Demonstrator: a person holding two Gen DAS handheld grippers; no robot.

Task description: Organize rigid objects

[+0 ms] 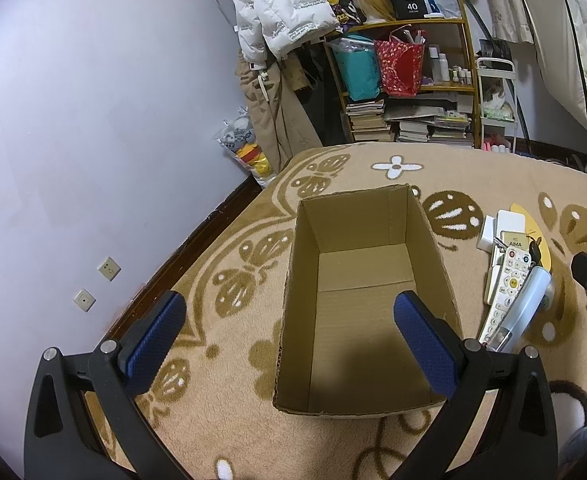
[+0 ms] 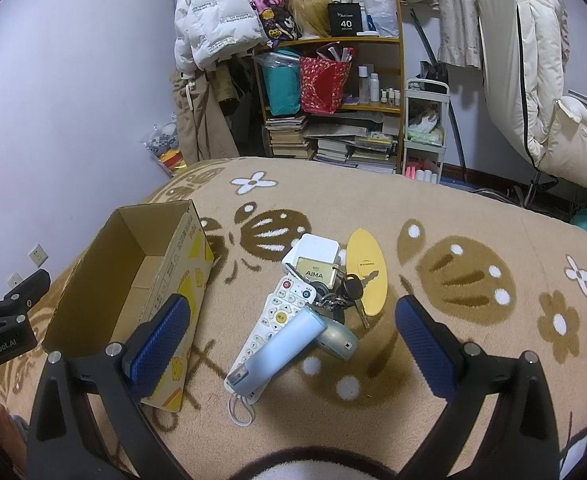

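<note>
Blue-padded fingers (image 2: 155,340) of the right gripper (image 2: 293,344) stand spread wide and empty above a pile on the patterned blanket (image 2: 453,216): a pale blue tube-shaped device (image 2: 281,346) lying across a white remote (image 2: 271,320), with keys (image 2: 349,292) and a yellow oval (image 2: 367,272) beyond. The left gripper (image 1: 289,340), equally spread, hovers over the empty cardboard box (image 1: 433,240) just beside the pile. Probably best to take the topmost blue device first, straddling its narrow width, clear of the cord loop (image 2: 239,410).
</note>
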